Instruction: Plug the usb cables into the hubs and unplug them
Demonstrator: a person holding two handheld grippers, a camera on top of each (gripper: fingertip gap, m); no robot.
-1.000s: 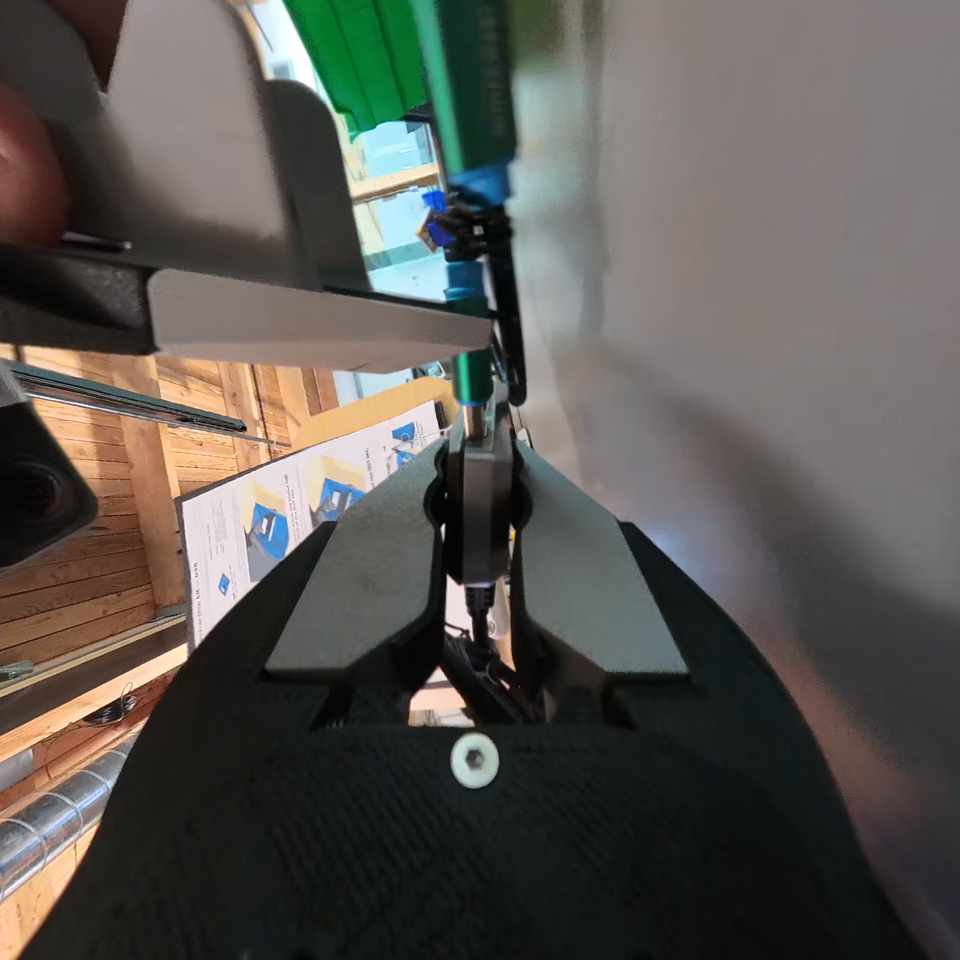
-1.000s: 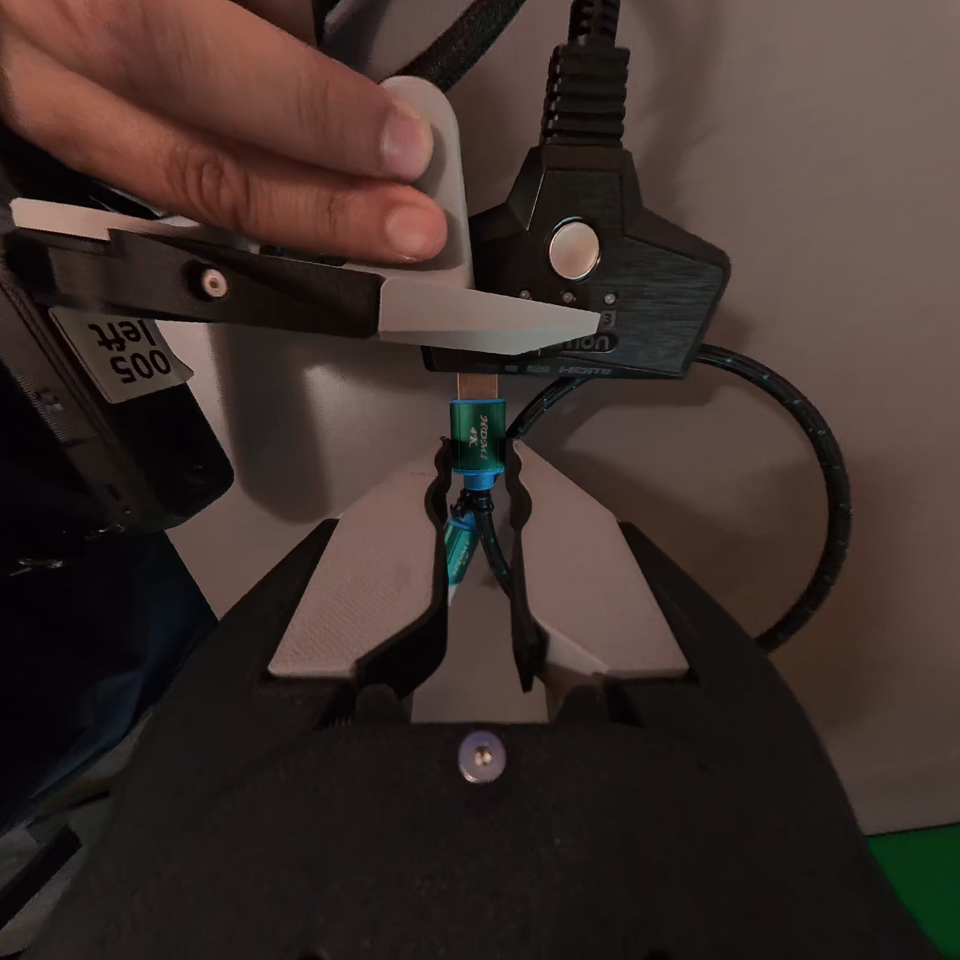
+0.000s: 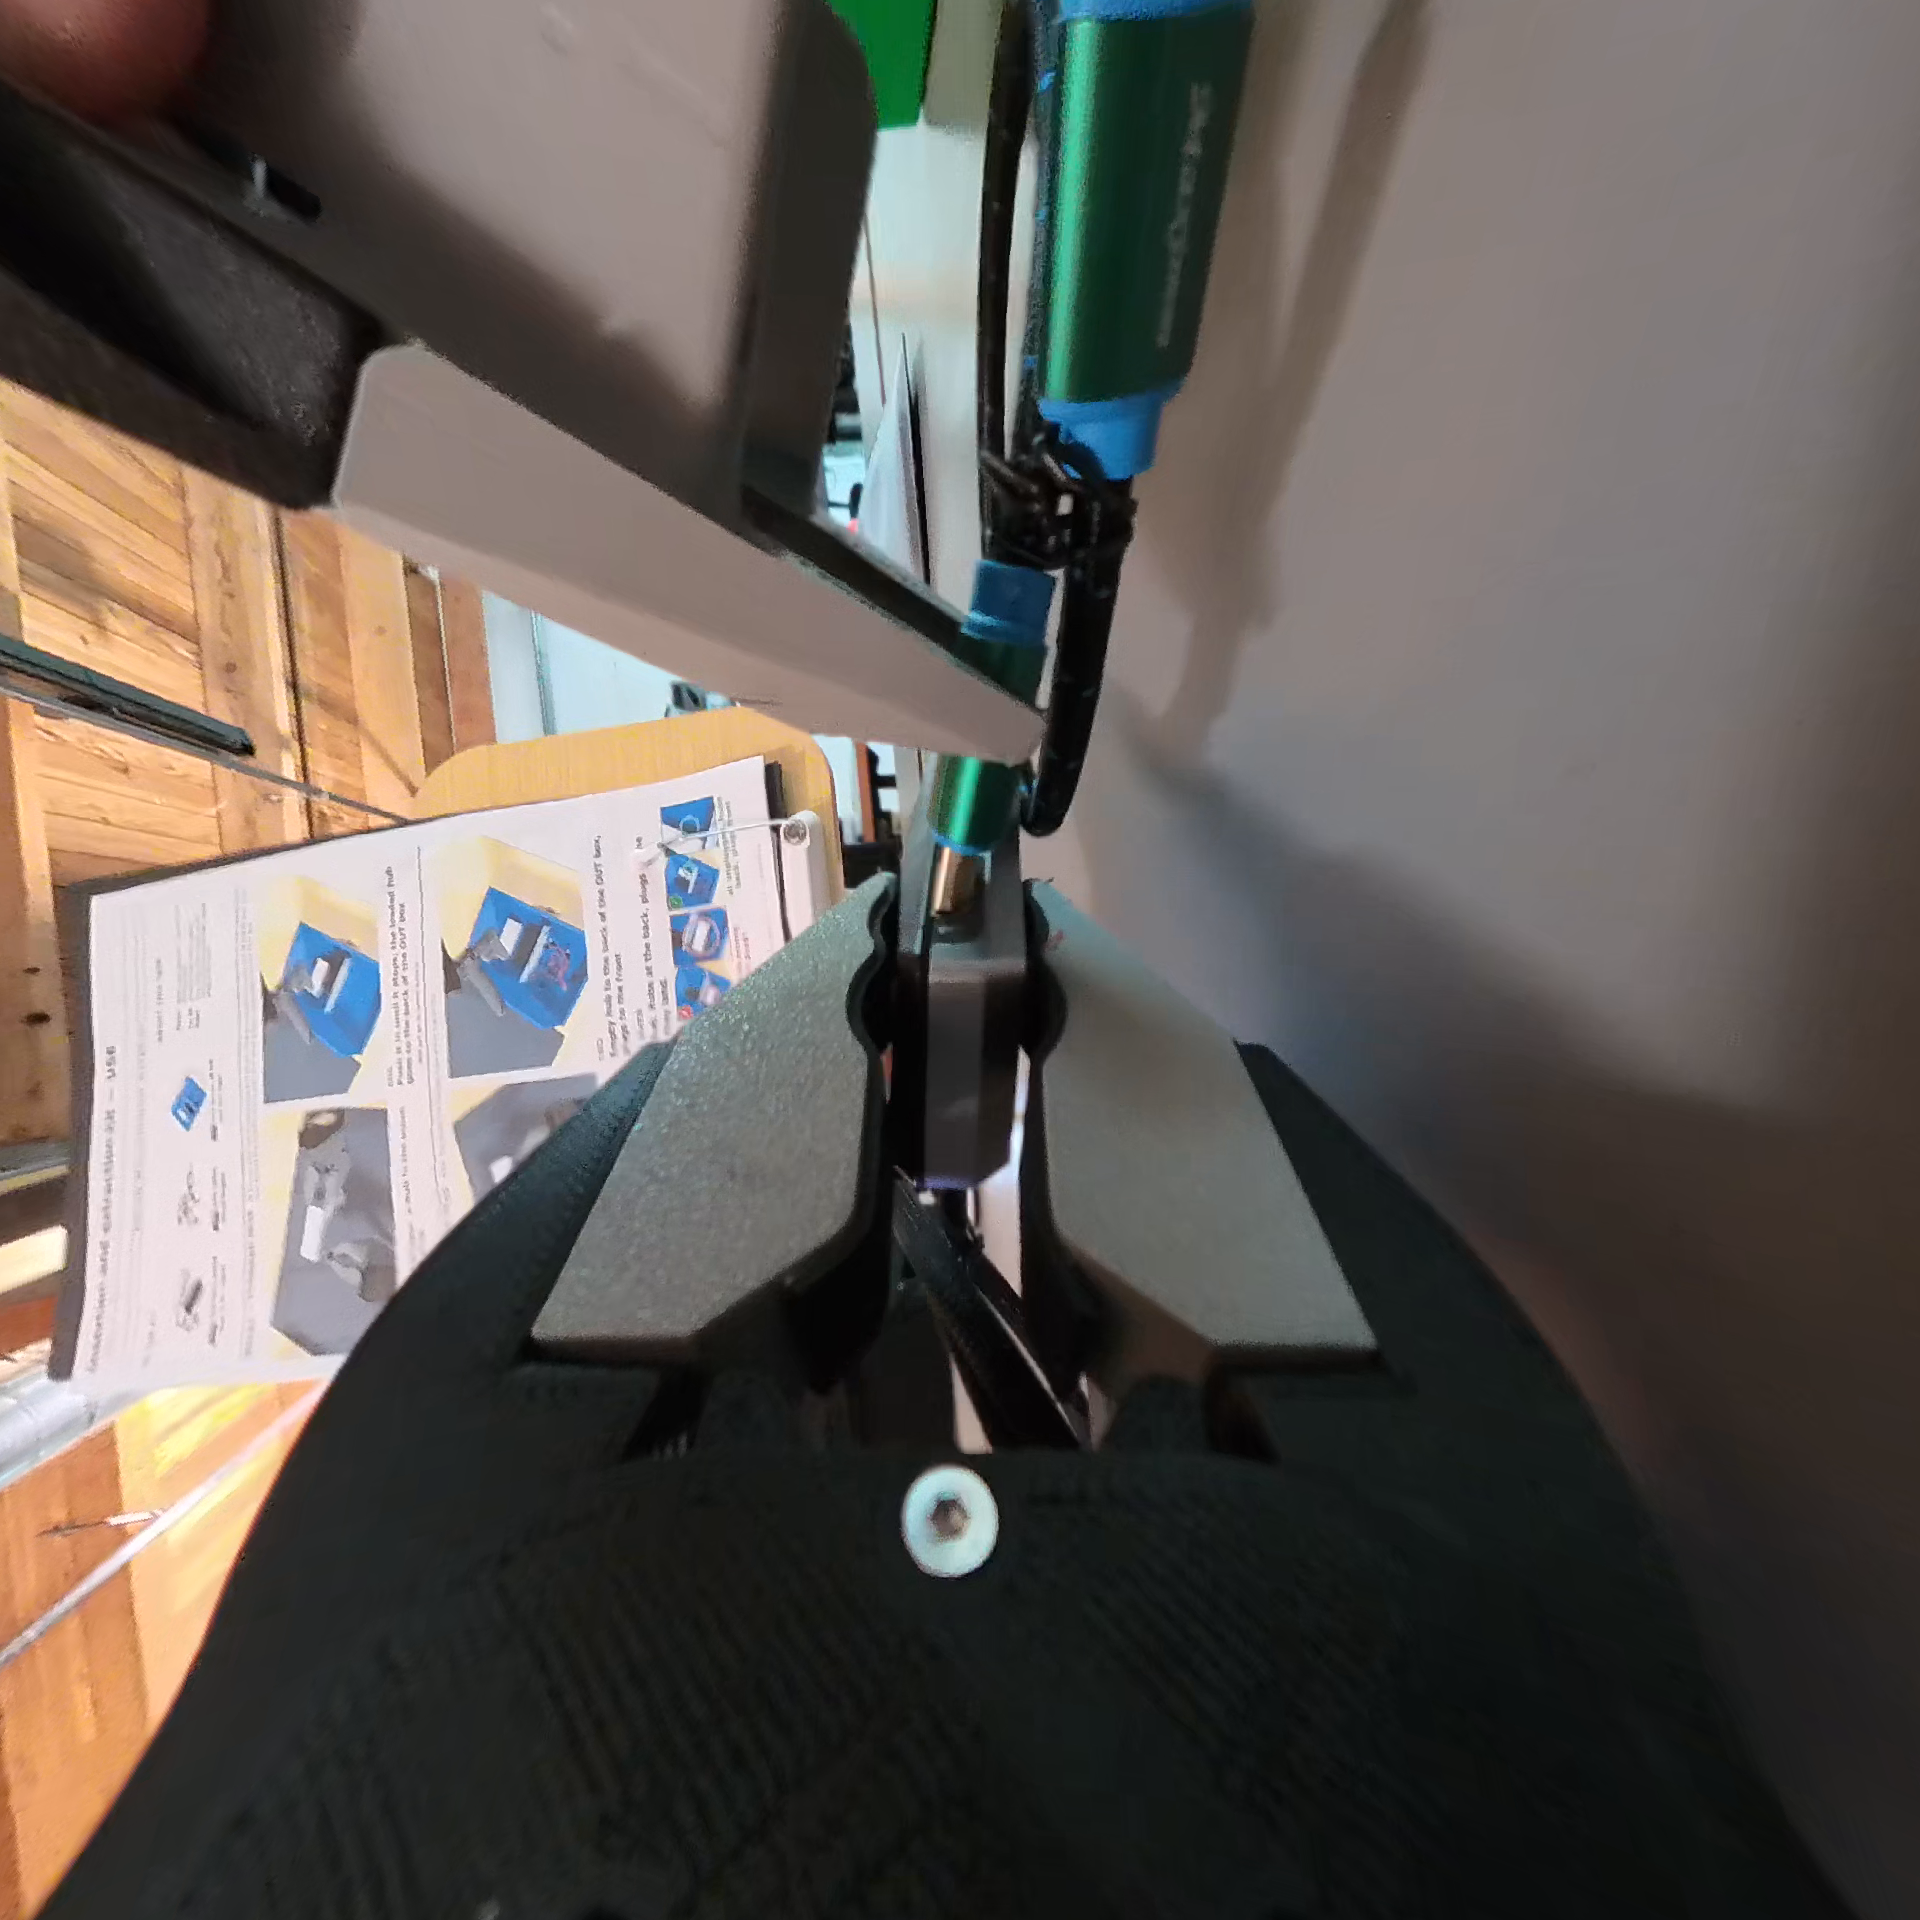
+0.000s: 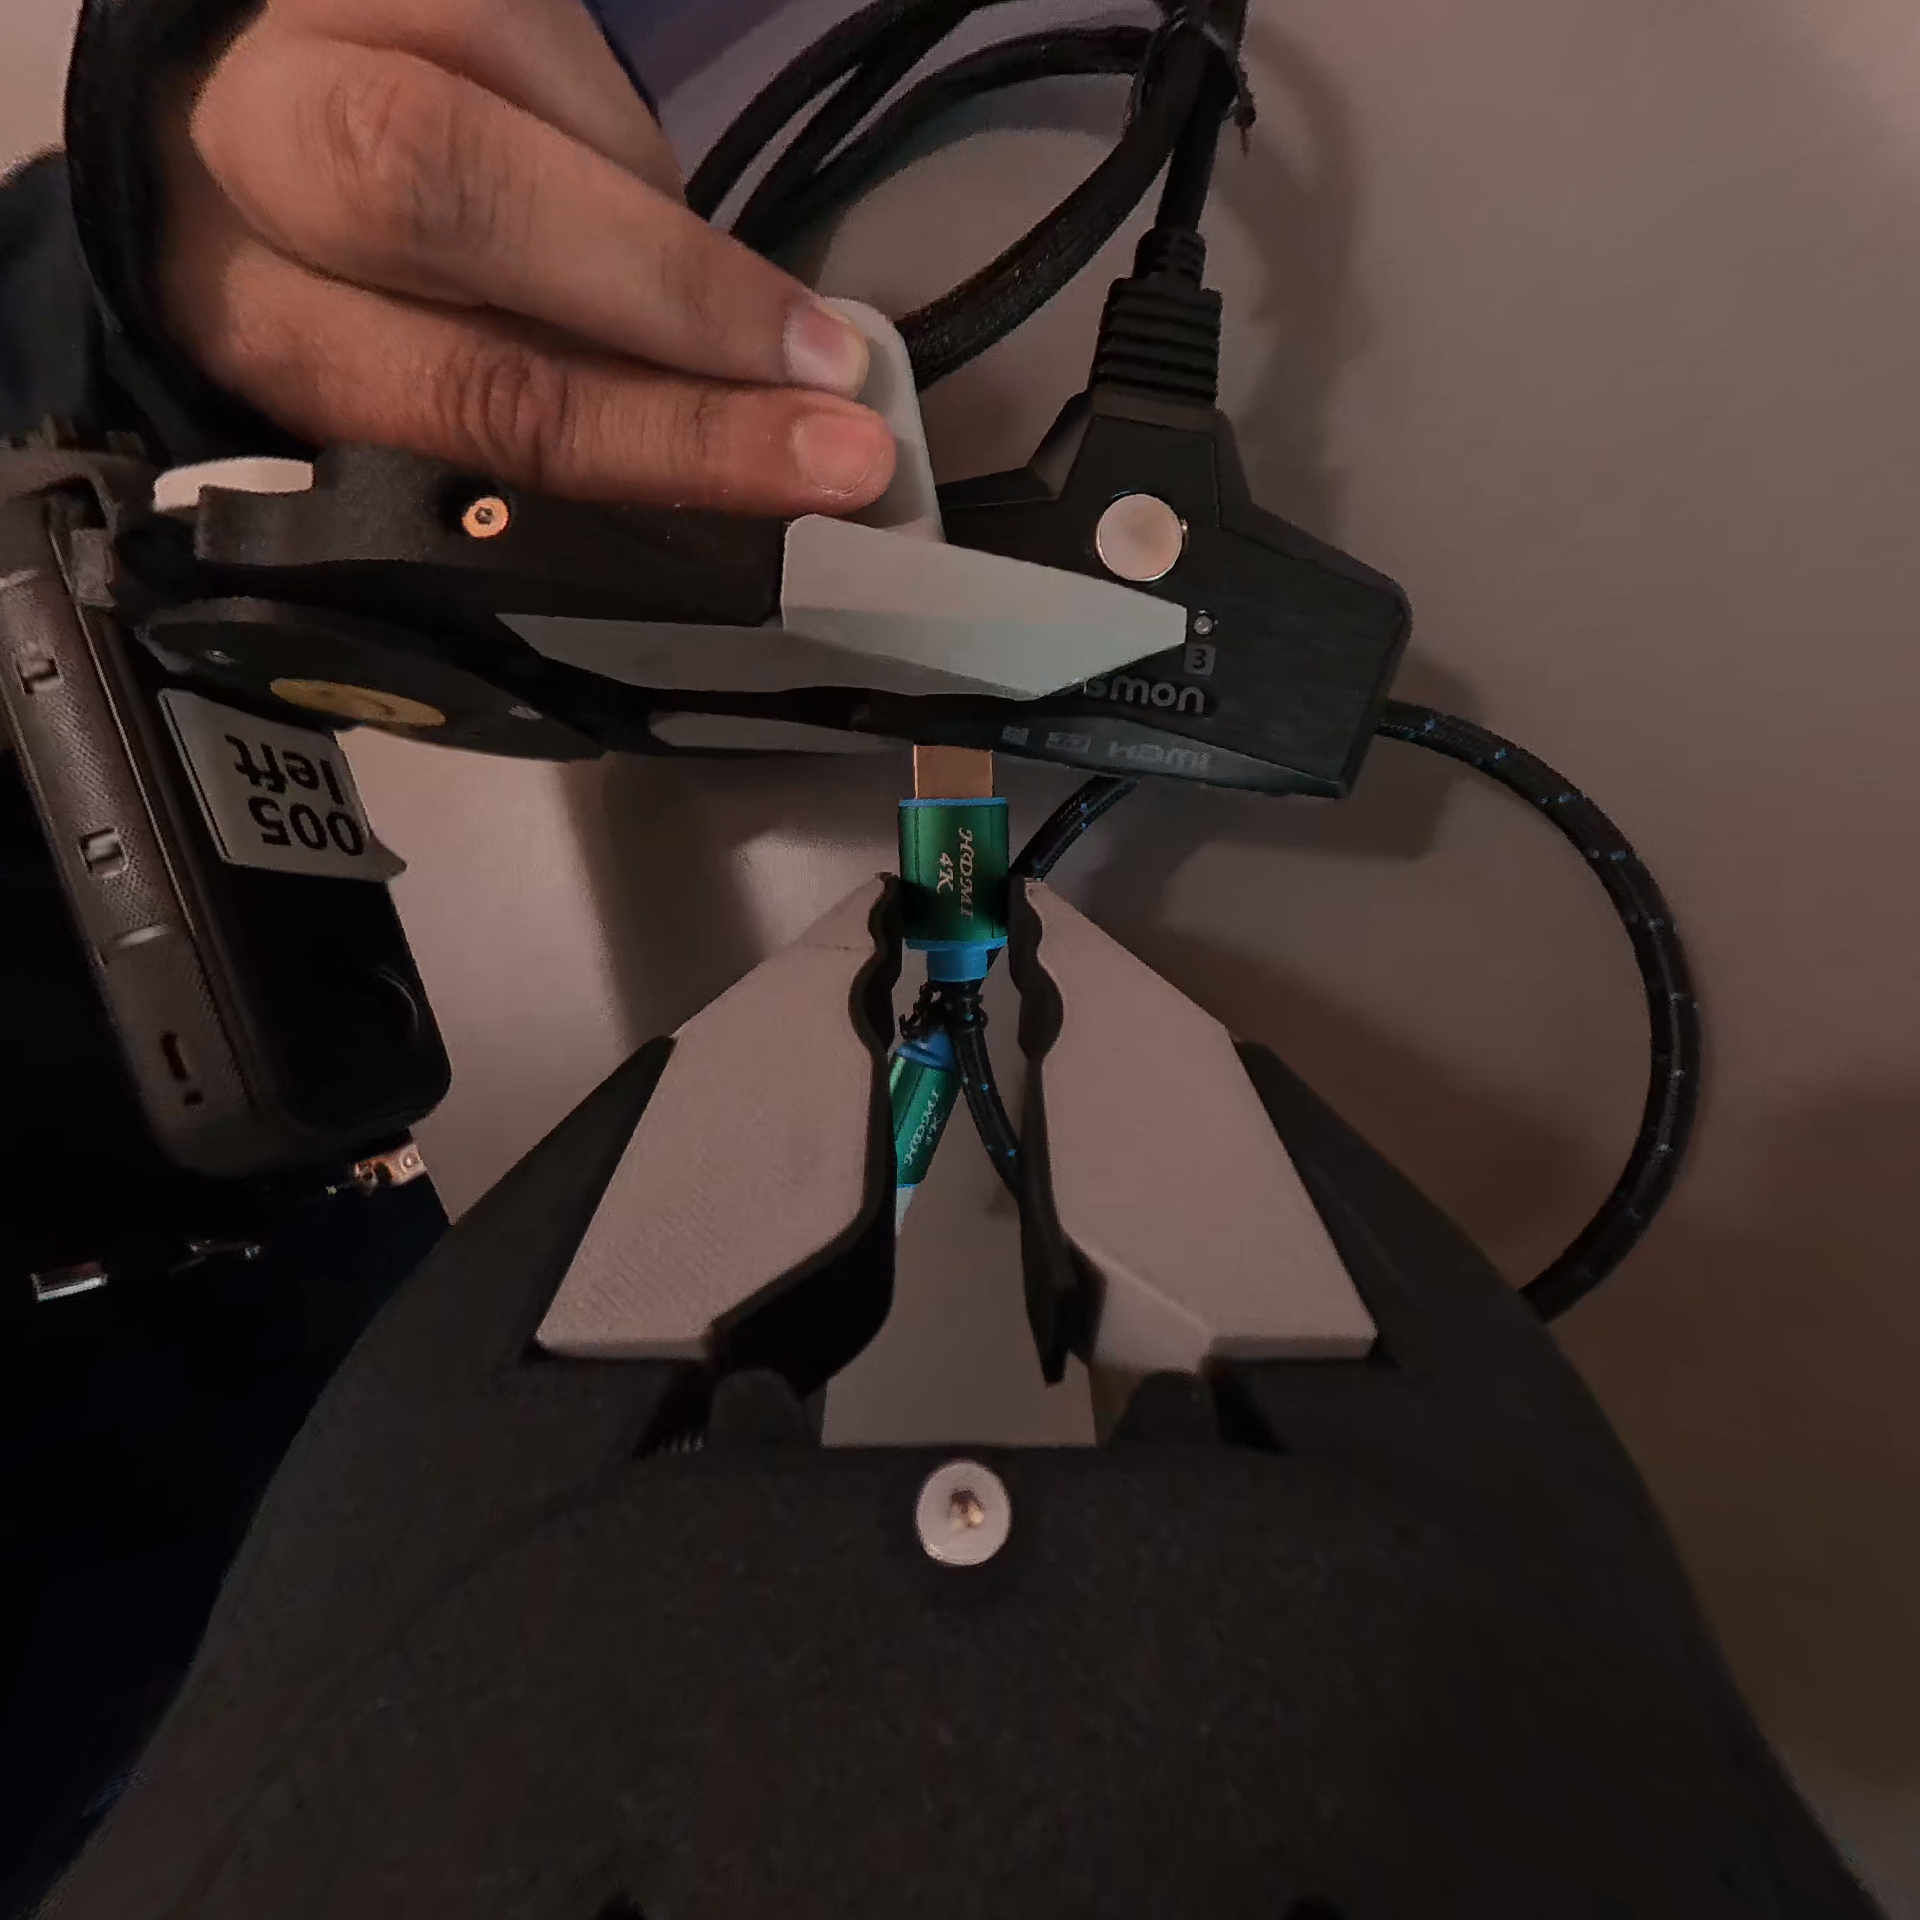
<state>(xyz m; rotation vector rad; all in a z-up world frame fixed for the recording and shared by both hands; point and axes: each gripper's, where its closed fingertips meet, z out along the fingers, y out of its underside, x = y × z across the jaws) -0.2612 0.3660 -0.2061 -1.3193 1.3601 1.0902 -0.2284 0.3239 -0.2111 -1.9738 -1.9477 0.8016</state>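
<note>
My left gripper (image 3: pixel 961 904) is shut on a black switch box (image 3: pixel 961 1039), seen edge-on. In the right wrist view a hand holds that gripper (image 4: pixel 1091 665) across the box (image 4: pixel 1278 665). My right gripper (image 4: pixel 951 894) is shut on a green metal plug (image 4: pixel 951 862). The plug's gold tip (image 4: pixel 951 774) sits partly in the box's lower port. The plug also shows in the left wrist view (image 3: pixel 971 821), beside a right gripper finger (image 3: pixel 675 623). A second green plug (image 4: pixel 920 1122) hangs between my right fingers, and shows close up in the left wrist view (image 3: pixel 1132 208).
A black-and-blue braided cable (image 4: pixel 1652 987) loops right of the box. Thick black cables (image 4: pixel 935 281) run off the box's top. All lies against a grey surface (image 3: pixel 1558 727). A printed sheet on a board (image 3: pixel 416 1039) and wooden panelling (image 3: pixel 156 623) stand beyond. Across from one pair of fingers to the other is roughly 5 cm.
The left gripper and the box have tilted slightly. The second green plug now hangs nearer the left camera. The plug's gold tip shows about as much as before.
</note>
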